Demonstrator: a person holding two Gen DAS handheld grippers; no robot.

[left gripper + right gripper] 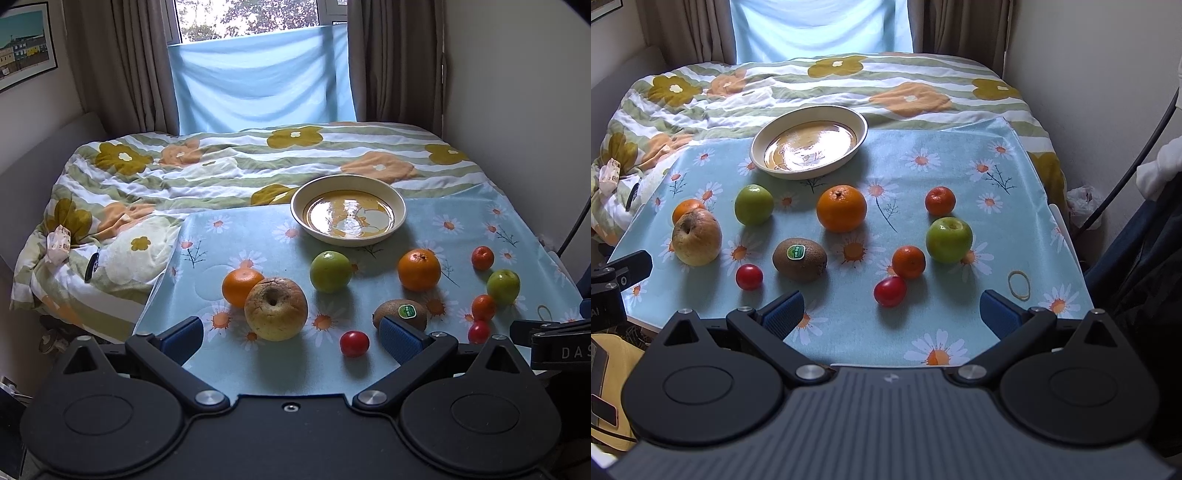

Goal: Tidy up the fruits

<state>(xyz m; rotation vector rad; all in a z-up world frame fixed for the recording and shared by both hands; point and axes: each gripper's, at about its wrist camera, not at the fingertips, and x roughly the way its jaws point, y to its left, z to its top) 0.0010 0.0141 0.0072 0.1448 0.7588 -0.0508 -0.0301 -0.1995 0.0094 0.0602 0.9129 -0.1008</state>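
A: Nearest the lens, the left gripper (291, 338) was seen spread wide with nothing between its blue pads, at the near edge of the daisy-print cloth (480, 206).

B: And the fruit?

A: A blemished yellow apple (276, 309) lay just beyond the gap, stem hollow turned up toward the camera, with an orange (242, 287) touching it behind. A cherry tomato (354, 343) was found close to the right pad, and a kiwi (400, 314) (sticker uppermost) was partly hidden by that pad, its long axis running left to right.

B: The right gripper (892, 317)?

A: It was likewise held open and unloaded. A red tomato (890, 291) lay just ahead of its gap, a small mandarin (908, 261) touching it behind, and a green apple (948, 239) beyond to the right, stem hollow up.

B: Was anything shown in one view only?

A: A rubber band (1019, 284) was made out whole only from the right wrist, near the right pad. From there the kiwi (800, 259) was seen unobscured. The empty bowl (397, 201) was shown at the cloth's far edge in both views, well apart from either gripper.
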